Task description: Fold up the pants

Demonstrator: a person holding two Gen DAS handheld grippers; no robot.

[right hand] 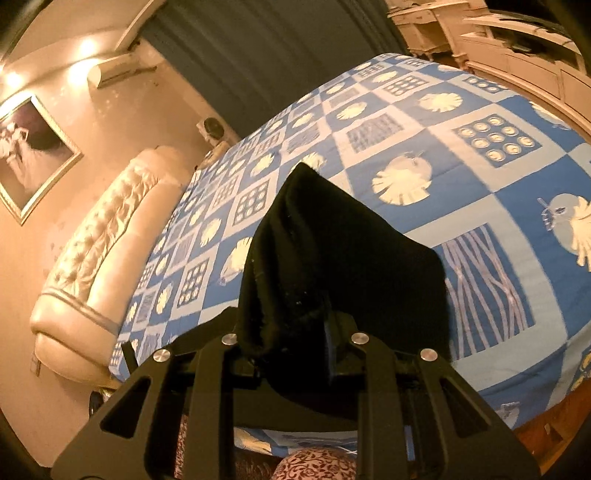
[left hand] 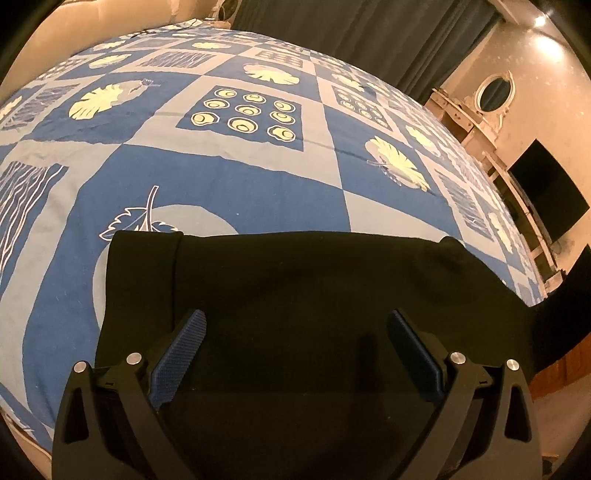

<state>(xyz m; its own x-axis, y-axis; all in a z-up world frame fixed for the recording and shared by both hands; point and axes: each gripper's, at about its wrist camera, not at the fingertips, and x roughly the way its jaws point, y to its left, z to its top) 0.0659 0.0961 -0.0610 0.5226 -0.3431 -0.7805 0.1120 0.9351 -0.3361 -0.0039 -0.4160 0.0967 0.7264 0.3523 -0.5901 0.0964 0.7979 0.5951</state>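
The black pants (left hand: 295, 295) lie flat on the blue patterned bedspread (left hand: 221, 177), near its front edge, with one end running off to the right. My left gripper (left hand: 295, 332) hovers over them, open, its blue pads (left hand: 179, 354) wide apart with only cloth beneath. In the right wrist view my right gripper (right hand: 295, 332) is shut on a bunched end of the black pants (right hand: 332, 251), lifted above the bedspread (right hand: 480, 177); the cloth stands up in a peak and hides the fingertips.
A padded cream headboard (right hand: 96, 236) borders the bed on the left of the right wrist view. Dark curtains (left hand: 351, 33), a white dresser with an oval mirror (left hand: 491, 92) and a dark screen (left hand: 546, 188) stand beyond the bed. Patterned fabric (right hand: 314, 465) shows below the right gripper.
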